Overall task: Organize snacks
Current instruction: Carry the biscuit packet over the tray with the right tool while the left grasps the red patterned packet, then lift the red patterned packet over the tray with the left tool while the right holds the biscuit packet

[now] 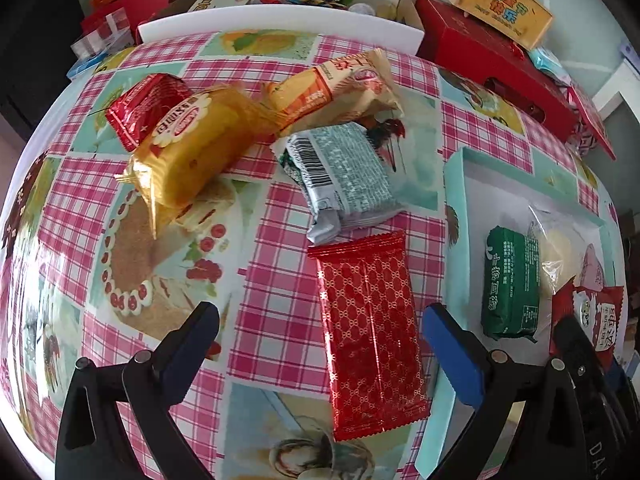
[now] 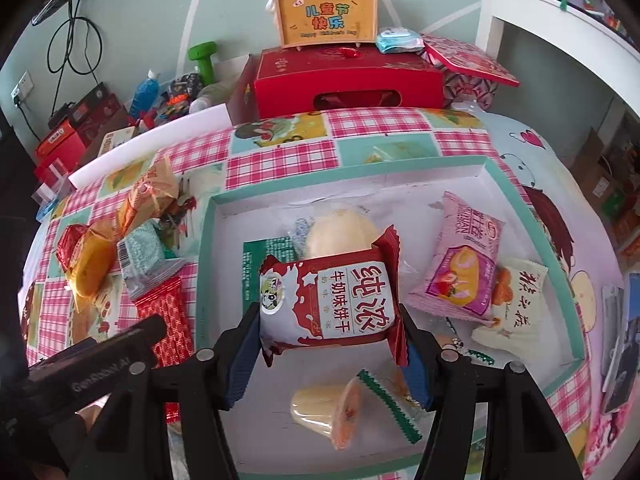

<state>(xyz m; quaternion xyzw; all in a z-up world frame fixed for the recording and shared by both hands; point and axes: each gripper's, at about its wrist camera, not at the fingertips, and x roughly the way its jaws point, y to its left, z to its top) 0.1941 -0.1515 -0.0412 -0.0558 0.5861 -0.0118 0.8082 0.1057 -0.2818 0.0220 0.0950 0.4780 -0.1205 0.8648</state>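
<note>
My right gripper [image 2: 330, 316] is shut on a red and white milk biscuit packet [image 2: 326, 304] and holds it over the teal-rimmed white tray [image 2: 516, 196]. In the tray lie a green packet [image 1: 510, 284], a pale bun [image 2: 340, 228], a pink cake packet [image 2: 464, 264], a cream packet [image 2: 516, 304] and a jelly cup [image 2: 320, 408]. My left gripper [image 1: 320, 320] is open above the table, with a red patterned packet [image 1: 370, 328] between its fingers. A grey-green packet [image 1: 344, 176], a yellow cake packet [image 1: 192, 152], an orange packet [image 1: 336, 84] and a small red packet [image 1: 144, 108] lie beyond it.
The table has a pink checked cloth [image 1: 272, 320]. A red gift box [image 2: 344, 80] with a yellow case [image 2: 328, 20] on top stands at the table's back edge. More boxes and bottles [image 2: 144, 92] sit behind on the left. A white shelf [image 2: 560, 40] stands at the right.
</note>
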